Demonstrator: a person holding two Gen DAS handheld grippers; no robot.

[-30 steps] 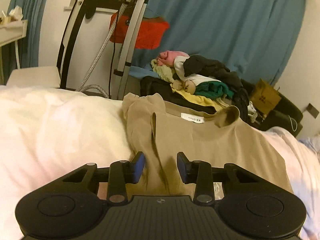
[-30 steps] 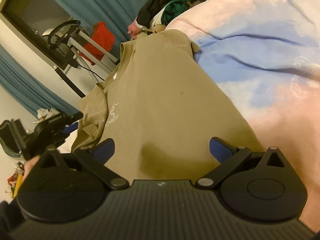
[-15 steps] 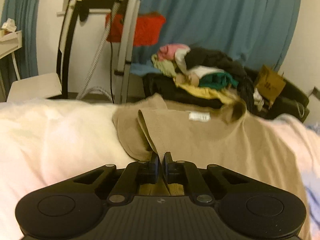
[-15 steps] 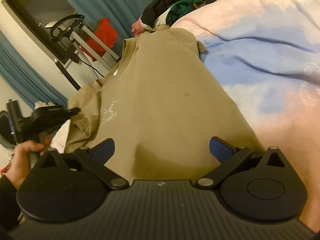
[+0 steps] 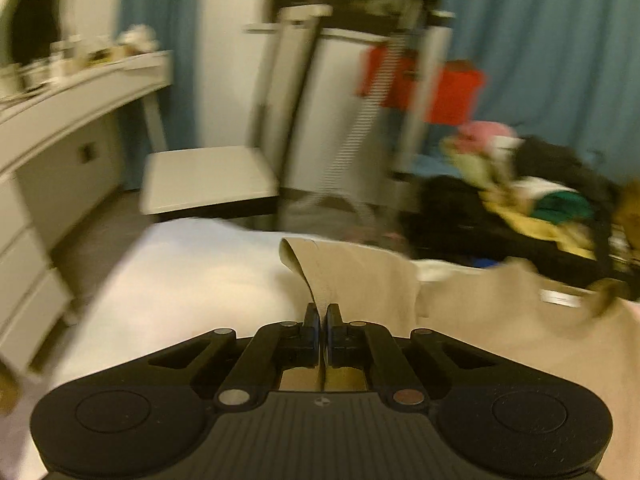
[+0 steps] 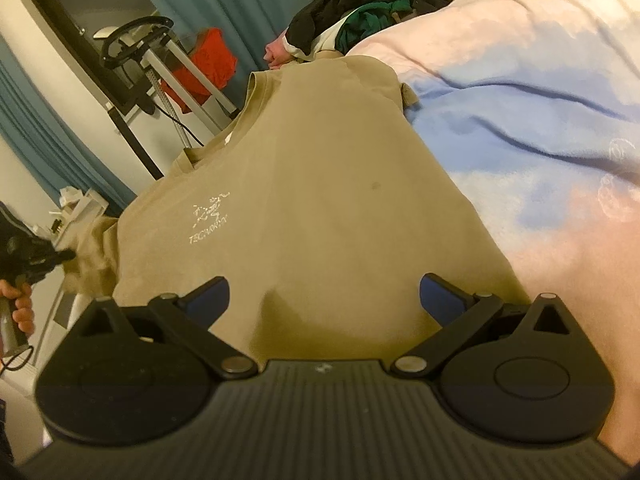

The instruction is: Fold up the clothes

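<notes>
Sleeve (image 5: 352, 276) of the tan T-shirt (image 6: 304, 208) on the bed (image 6: 540, 128) is pinched in the left hand-held gripper (image 5: 323, 316); right hand-held gripper (image 6: 324, 294) spread wide over the shirt's hem

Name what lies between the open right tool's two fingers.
In the right wrist view, only the tan T-shirt's lower body fabric lies between the open right tool's fingers.

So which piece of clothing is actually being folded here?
Look at the bed with the pale pink and blue cover. Spread flat across it lies a tan T-shirt, apart from the heap of clothes behind it. Only it has a small white chest logo, and the left gripper pinches its sleeve.
</notes>
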